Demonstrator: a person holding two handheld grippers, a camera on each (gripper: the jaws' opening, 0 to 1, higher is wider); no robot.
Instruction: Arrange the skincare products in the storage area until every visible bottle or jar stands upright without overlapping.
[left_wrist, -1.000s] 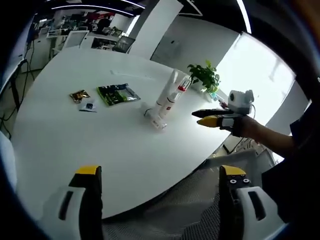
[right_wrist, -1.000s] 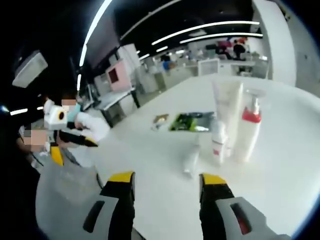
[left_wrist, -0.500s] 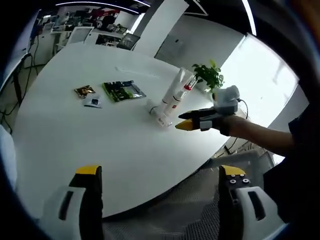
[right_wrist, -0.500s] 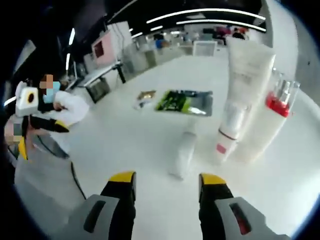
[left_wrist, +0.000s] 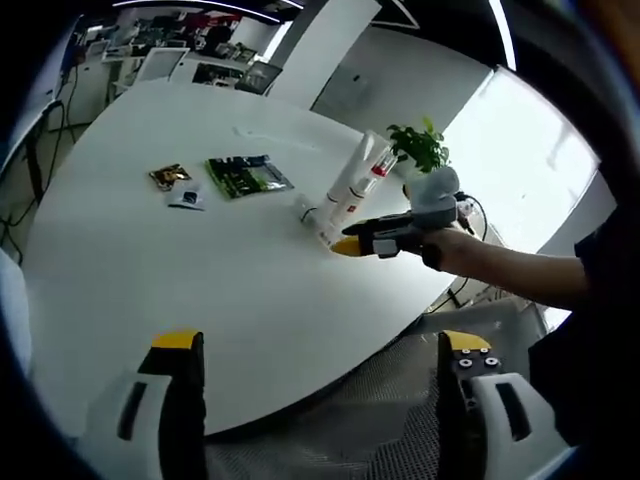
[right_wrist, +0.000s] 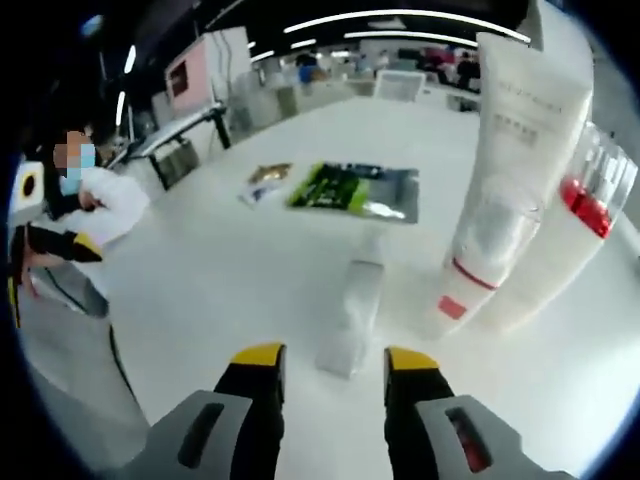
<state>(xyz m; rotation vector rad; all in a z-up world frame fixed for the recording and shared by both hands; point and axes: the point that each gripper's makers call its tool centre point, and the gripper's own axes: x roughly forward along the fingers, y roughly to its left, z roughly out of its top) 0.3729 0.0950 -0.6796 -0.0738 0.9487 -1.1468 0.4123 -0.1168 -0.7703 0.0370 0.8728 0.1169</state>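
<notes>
Both tongs gape over a white round table in what looks like an open office.

You've got bright ceiling strip lights and a blown-out window glaring off the white table. Heavy fisheye bending at the edges, shadows soft, right gripper view slightly blurry.

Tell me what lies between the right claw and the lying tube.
Nothing: in the right gripper view, bare white table separates the open right claw from the tube lying just ahead of its tips.
</notes>
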